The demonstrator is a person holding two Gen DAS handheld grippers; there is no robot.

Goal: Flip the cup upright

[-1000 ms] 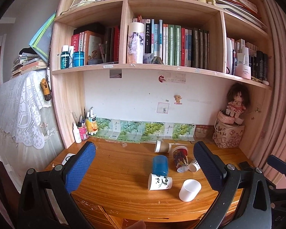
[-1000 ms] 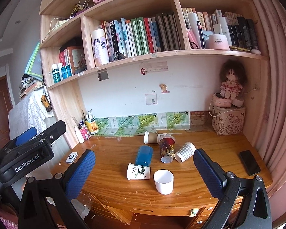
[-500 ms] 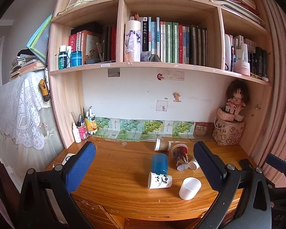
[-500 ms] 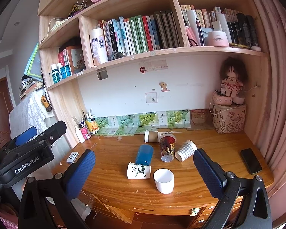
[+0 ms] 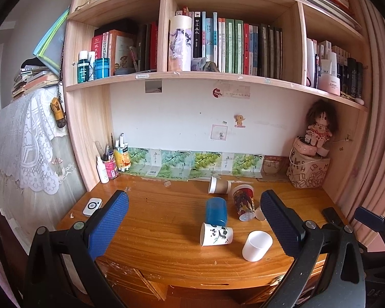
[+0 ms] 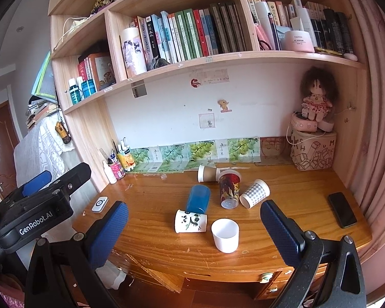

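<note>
Both cameras had crept slightly nearer and lower toward the cups since the earlier frames, while nothing on the wide orange-brown wooden surface (image 6: 290, 205) itself had shifted. Above it rose the pale wooden bookshelf (image 6: 172, 64), packed with books. Nearest the cameras, the left claw (image 5: 192, 225) and the right claw (image 6: 192, 233) both hung short of the front edge, each with its blue-padded fingers spread wide and gripping nothing. Mid-surface lay the cluster of cups: a blue translucent plastic tumbler (image 6: 198, 199) on its side, its mouth end touching a white paper cup printed with a panda (image 6: 190, 221), also on its side; a red patterned clear-plastic cup (image 6: 229, 188) tipped with its base toward the cameras; a grey-checked paper cup (image 6: 254, 193) lying just beside it; and a brown paper cup (image 6: 208, 173) toppled near the wall. Only the plain white plastic cup (image 6: 225, 234) stood upright, near the front edge. The panda cup looked the likeliest next target. Judging by its thin paper wall, it would be very light, easily crushed and prone to rolling, so a gentle pinch across the mid-body seemed the wisest hold, avoiding the soft open rim. A black phone (image 6: 342, 210) lay well apart at the right.
</note>
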